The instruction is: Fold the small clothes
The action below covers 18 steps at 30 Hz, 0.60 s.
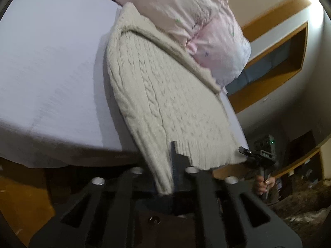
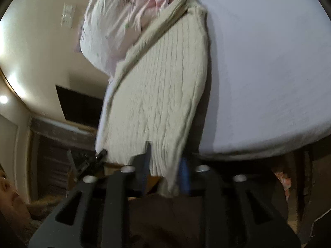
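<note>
Both hand-held grippers pinch the near hem of a cream cable-knit sweater [image 1: 157, 95]: the left hand-held gripper [image 1: 175, 165] at 1 corner, the right hand-held gripper [image 2: 165, 165] at the other. It lies on the white tabletop [image 1: 51, 72], its far end under a pink printed garment [image 1: 186, 14]. No readable writing shows.

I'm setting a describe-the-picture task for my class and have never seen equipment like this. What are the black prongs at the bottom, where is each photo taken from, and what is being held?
There is no robot: a person holds two handheld grippers, each with a fisheye camera looking along its two fingers. One picture comes from the left gripper, the other from the right gripper. Each pinches the near hem of a cream cable-knit sweater, which lies on a surface under a pale lavender sheet. A pink printed garment rests on the sweater's far end. The left view also shows the right gripper at the hem's other corner.
</note>
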{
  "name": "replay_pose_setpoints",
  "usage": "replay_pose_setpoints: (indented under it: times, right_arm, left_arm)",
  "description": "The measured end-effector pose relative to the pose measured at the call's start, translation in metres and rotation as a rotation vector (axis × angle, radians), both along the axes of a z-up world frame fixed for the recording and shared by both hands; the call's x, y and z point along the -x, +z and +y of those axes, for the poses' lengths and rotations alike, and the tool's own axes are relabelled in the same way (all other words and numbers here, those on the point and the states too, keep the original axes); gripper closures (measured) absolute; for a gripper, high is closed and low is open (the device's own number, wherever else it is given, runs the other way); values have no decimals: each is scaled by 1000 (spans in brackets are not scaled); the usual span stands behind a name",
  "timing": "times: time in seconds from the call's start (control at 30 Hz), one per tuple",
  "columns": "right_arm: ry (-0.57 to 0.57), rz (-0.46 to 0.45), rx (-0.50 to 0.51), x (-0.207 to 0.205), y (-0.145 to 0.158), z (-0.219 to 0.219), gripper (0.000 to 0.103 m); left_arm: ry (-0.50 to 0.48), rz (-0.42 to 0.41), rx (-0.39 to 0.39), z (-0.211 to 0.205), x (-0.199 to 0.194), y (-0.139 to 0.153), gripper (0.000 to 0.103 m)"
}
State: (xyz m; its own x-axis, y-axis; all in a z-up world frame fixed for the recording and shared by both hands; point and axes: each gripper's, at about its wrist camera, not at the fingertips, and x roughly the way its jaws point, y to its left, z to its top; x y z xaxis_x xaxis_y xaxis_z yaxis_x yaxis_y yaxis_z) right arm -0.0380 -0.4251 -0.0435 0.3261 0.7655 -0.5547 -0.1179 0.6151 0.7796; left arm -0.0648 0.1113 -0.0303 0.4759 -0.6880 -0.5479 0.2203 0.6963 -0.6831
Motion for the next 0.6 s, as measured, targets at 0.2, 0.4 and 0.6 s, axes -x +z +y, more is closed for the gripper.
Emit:
replay_pose_setpoints:
  times: [0.2,0.4,0.6]
  right_arm:
    - [-37,-189,-128,-37,47,1,96]
    - [-219,-353,-245,-148,95,-1,96]
    - [-464,-163,-193,-271,49,-3,96]
  left_arm:
    - [9,-155,2,3,-34,58,98]
    - [205,-286,-72,17,-151,116,98]
    - [319,-127,-190,1,-294,72,98]
